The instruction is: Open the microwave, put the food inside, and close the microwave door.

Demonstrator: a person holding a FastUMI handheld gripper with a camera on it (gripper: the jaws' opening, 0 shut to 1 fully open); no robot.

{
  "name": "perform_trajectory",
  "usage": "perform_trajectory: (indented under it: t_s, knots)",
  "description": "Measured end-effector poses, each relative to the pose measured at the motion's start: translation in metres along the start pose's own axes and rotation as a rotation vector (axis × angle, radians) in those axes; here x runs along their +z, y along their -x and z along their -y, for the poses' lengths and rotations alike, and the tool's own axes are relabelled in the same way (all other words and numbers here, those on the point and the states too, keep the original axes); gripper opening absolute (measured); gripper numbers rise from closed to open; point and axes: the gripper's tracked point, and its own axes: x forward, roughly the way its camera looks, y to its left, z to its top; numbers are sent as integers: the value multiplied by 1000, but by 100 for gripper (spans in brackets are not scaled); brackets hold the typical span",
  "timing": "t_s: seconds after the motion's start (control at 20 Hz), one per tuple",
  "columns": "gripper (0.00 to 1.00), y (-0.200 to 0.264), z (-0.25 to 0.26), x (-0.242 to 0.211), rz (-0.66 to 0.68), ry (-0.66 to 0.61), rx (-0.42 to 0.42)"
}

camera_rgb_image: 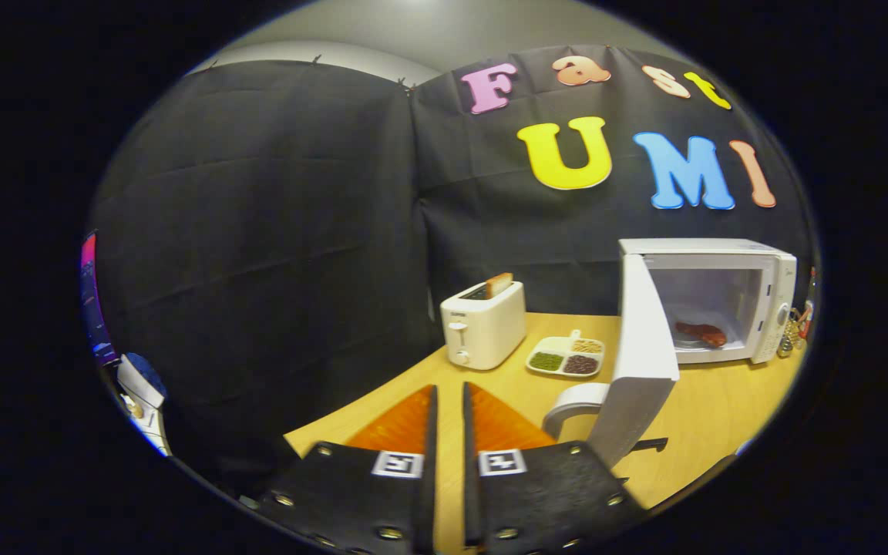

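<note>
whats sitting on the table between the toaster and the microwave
In the gripper view, a divided tray of dry foods lies on the table between the toaster and the microwave. The open door swings beside it. The gripper holds nothing.

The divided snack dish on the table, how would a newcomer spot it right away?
Start at the white microwave, door swung open. On the wooden table between it and the white toaster lies the divided dish: low, pale, holding green, tan and dark fillings. The gripper, nearly shut, holds nothing.
</note>
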Motion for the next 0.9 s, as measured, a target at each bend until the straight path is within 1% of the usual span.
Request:
perform_trajectory:
  t_s: [0.05,0.1,0.15,0.2,0.25,0.35,0.4,0.6,0.9]
  knots:
    - [7,-10,1,-14,-23,-5,0]
    - [10,-14,2,-21,-39,-8,-1]
    - [10,-21,7,-22,-38,-9,1]
    - [1,-18,9,-26,-54,-4,3]
    - [3,-18,15,-27,-59,1,-8]
    - [3,-10,21,-28,-63,-7,0]
    - [1,-11,22,-29,-63,-4,3]
    - [1,4,38,-31,-69,17,-10]
    - [1,29,70,-31,-71,44,-55]
